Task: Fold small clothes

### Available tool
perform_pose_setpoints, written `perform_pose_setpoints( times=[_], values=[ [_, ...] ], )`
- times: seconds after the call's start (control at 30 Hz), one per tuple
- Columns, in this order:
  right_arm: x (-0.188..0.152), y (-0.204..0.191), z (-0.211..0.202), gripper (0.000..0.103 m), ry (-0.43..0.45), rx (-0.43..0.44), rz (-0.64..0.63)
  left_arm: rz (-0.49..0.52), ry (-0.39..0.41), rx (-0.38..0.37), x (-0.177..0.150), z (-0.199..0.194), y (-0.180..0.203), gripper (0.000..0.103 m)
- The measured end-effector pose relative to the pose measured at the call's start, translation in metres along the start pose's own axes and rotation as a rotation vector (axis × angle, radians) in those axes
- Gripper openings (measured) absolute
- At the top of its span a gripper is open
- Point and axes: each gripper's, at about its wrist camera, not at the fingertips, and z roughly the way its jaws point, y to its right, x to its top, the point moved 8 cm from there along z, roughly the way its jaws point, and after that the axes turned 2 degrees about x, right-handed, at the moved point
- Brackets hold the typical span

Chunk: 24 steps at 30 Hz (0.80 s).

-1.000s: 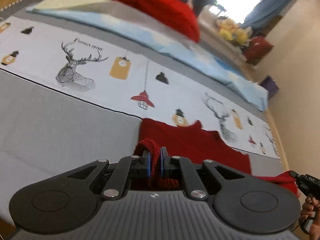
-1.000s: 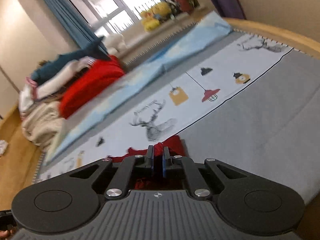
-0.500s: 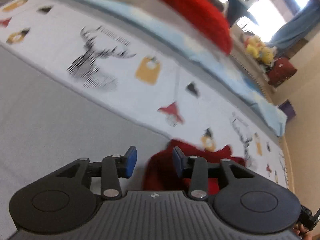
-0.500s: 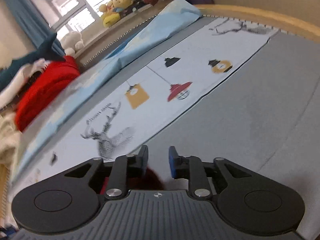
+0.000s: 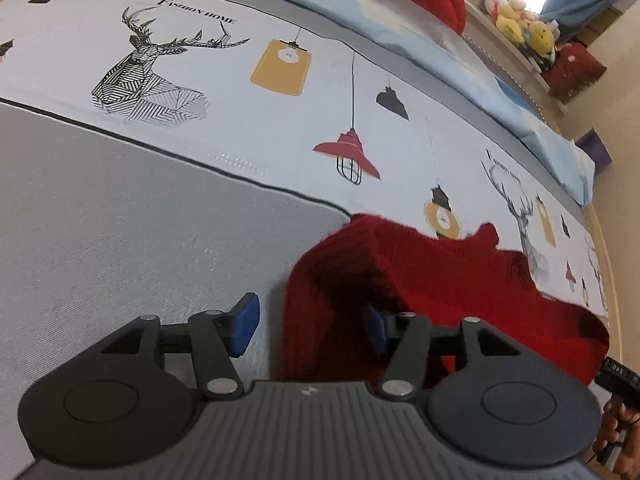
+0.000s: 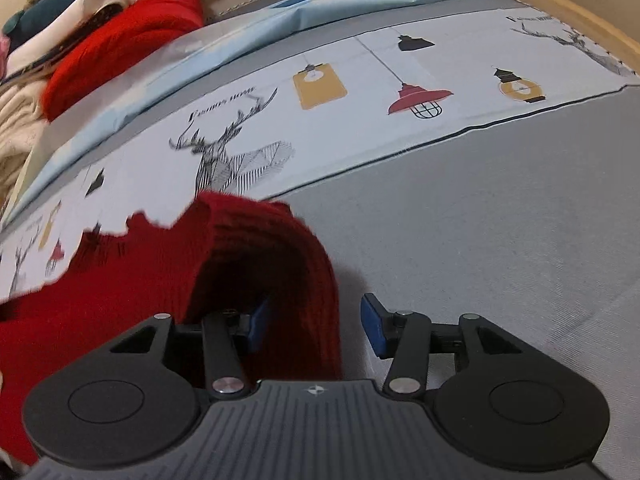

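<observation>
A small red knitted garment (image 5: 448,284) lies on the grey bed cover (image 5: 120,216), its near edge folded over in a raised loop. My left gripper (image 5: 310,326) is just above the cover with its jaws opening. The garment's left corner stands between the blue pads (image 5: 245,322), which do not press on it. In the right wrist view the same garment (image 6: 120,300) spreads to the left. My right gripper (image 6: 316,324) hangs over its right corner, jaws opening, the raised fold between the pads and loose. Part of the right gripper (image 5: 616,376) shows at the left view's lower right.
A white printed band with deer and lamps (image 5: 280,92) crosses the cover behind the garment. Beyond it lie a light blue blanket (image 6: 280,20) and a pile of clothes with a bright red knit (image 6: 120,44). The wooden bed rim (image 6: 580,12) curves at the right.
Both grippers were shut on the red garment's corners a second ago. They have sunk toward the bed and their jaws have spread, letting the garment go.
</observation>
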Motion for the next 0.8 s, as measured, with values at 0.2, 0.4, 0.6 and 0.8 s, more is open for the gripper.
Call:
perform_pose_setpoints(
  times=[0.2,0.4,0.6,0.8],
  values=[
    [0.017,-0.001,0.009,0.051,0.053,0.008,0.065,-0.040,0.024,-0.022,0.012,0.009,0.008,0.059],
    [0.022,0.000,0.017,0.048,0.057,-0.001,0.116,-0.009,0.025,-0.004,0.015,0.015,0.015,0.017],
    [0.031,-0.003,0.005,0.010,0.127,-0.017,0.095,0.073,0.158,0.018,0.028,-0.006,0.025,0.011],
    [0.049,-0.020,-0.030,0.009,0.314,-0.018,0.055,0.191,0.272,0.077,0.032,-0.022,0.047,0.013]
  ],
)
